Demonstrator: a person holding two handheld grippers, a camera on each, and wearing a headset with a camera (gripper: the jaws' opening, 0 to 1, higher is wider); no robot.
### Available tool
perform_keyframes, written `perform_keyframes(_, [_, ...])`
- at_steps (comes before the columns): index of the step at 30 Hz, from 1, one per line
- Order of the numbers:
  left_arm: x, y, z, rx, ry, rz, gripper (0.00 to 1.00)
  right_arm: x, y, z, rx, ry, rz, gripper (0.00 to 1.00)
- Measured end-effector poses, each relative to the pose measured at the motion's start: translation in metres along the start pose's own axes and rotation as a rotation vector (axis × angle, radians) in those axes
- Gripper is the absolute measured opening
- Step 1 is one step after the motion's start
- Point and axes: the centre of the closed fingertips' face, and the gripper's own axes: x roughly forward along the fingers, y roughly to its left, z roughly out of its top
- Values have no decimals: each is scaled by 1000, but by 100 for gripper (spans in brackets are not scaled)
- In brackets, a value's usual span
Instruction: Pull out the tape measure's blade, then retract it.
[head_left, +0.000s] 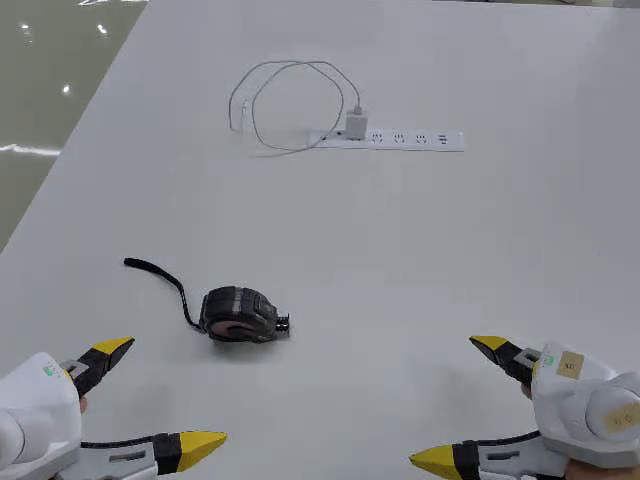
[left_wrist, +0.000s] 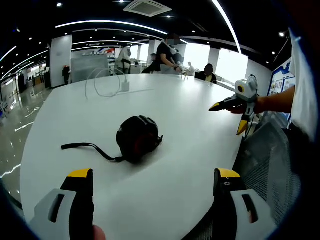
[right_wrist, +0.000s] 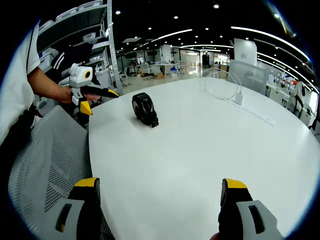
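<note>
On the white counter (head_left: 480, 250), in the head view, the tape measure (head_left: 240, 314) lies on its side at about 8 o'clock from the middle of the picture. Its black strap (head_left: 160, 278) runs away toward 10 o'clock, and the small hook (head_left: 283, 323) sits close against the case on the 3 o'clock side. The left gripper (head_left: 172, 392) is at 7 o'clock of the tape measure, with its jaws spread wide and nothing between them. The right gripper (head_left: 445, 400) is at 4 o'clock, well apart from the tape measure, also spread and holding nothing. Far at 12 o'clock a power strip (head_left: 395, 138) lies flat, with a white charger (head_left: 356, 126) plugged in and a cable (head_left: 290, 100) making loops beside it.

From the left gripper view, the tape measure (left_wrist: 138, 138) rests on the counter ahead at 12 o'clock, between the lines of the two yellow-tipped jaws but apart from them. The right gripper (left_wrist: 226, 121) shows at 2 o'clock, jaws apart.

From the right gripper view, the tape measure (right_wrist: 145, 109) lies at 12 o'clock, near the counter edge, apart from the open jaws. The left gripper (right_wrist: 102, 102) is at 10 o'clock, just beside the edge, held by a hand. A grey mesh chair (right_wrist: 45, 160) stands at 8 o'clock.
</note>
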Motion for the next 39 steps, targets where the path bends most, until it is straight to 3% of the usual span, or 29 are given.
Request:
perform_keyframes(19, [-10, 1, -8, 23, 17, -6, 99, -22, -1, -10, 8, 9, -42, 99])
perform_keyframes(39, [-16, 1, -12, 11, 19, 0, 99, -26, 2, -13, 21, 9, -50, 99])
